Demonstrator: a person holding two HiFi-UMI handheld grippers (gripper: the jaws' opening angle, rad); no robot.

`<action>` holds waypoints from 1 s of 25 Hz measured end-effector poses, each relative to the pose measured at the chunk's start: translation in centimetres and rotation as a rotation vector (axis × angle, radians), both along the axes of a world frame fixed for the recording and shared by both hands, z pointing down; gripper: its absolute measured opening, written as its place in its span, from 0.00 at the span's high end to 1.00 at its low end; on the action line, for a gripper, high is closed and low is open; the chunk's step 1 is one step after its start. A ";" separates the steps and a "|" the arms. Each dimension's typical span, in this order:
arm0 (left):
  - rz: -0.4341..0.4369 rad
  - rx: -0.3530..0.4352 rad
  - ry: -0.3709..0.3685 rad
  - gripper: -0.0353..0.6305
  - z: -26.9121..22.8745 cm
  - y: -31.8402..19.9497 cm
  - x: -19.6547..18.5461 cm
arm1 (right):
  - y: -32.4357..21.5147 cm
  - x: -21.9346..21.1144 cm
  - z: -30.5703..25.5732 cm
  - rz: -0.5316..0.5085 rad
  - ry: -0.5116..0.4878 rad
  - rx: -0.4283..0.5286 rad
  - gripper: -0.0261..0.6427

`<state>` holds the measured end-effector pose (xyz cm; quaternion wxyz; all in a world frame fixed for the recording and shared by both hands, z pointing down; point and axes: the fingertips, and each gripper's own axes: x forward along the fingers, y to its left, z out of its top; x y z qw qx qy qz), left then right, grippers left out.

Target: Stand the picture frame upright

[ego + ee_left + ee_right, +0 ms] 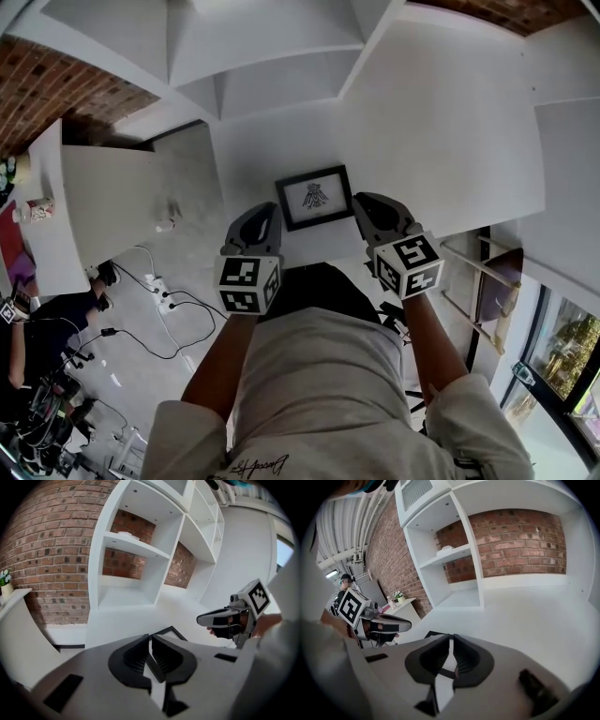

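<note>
We log picture frame (pixel 315 197) flat on white surface (pixel 450 141), left hand-held gripper (pixel 265 214) at its 8 o'clock, right hand-held gripper (pixel 367 204) at 4 o'clock, jaws together on both

You'll find no readable words or numbers here. The cursive script (pixel 258 462) on your grey shirt (pixel 319 375) is too blurred to make out. The left white cube (pixel 247 284) and the right white cube (pixel 409 263) show only black square marker patterns.
</note>
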<state>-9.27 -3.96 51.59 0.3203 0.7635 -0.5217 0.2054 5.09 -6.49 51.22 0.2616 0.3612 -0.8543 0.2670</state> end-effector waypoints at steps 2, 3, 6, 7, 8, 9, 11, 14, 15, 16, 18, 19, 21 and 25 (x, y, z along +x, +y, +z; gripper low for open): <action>-0.005 -0.014 0.001 0.91 0.8 -0.2 -0.1 | -0.2 0.1 1.0 -0.001 0.017 -0.019 0.92; -0.007 -0.025 0.006 0.89 1.2 -0.2 -0.1 | -0.2 0.1 1.4 -0.002 0.027 -0.031 0.92; -0.007 -0.073 0.029 0.83 2.5 0.0 0.1 | -0.4 0.3 2.9 0.002 0.035 -0.051 0.91; -0.007 -0.087 0.030 0.82 2.9 0.1 0.2 | -0.5 0.4 3.4 0.005 0.037 -0.057 0.91; -0.005 -0.099 0.029 0.81 3.3 0.2 0.3 | -0.6 0.4 3.9 0.006 0.040 -0.064 0.91; -0.003 -0.111 0.028 0.80 3.6 0.3 0.4 | -0.6 0.5 4.3 0.006 0.047 -0.072 0.91; 0.004 -0.133 0.025 0.78 4.3 0.5 0.6 | -0.6 0.5 5.0 -0.003 0.066 -0.092 0.90; 0.006 -0.157 0.022 0.76 5.2 0.6 0.9 | -0.3 0.4 5.7 -0.027 0.096 -0.122 0.85; 0.007 -0.163 0.021 0.76 5.3 0.7 0.9 | -0.3 0.4 5.9 -0.031 0.101 -0.129 0.84; 0.008 -0.168 0.020 0.76 5.5 0.7 1.0 | -0.2 0.4 6.3 -0.031 0.101 -0.131 0.84; 0.012 -0.183 0.023 0.76 5.9 0.7 1.2 | -0.3 0.4 7.0 -0.026 0.090 -0.134 0.83; 0.014 -0.191 0.024 0.75 6.1 0.6 1.3 | -0.3 0.4 7.3 -0.025 0.087 -0.139 0.82; 0.014 -0.203 0.022 0.74 6.4 0.6 1.4 | -0.3 0.5 7.5 -0.028 0.094 -0.142 0.82; 0.014 -0.216 0.011 0.74 6.8 0.3 1.6 | -0.3 0.5 7.9 -0.040 0.117 -0.141 0.81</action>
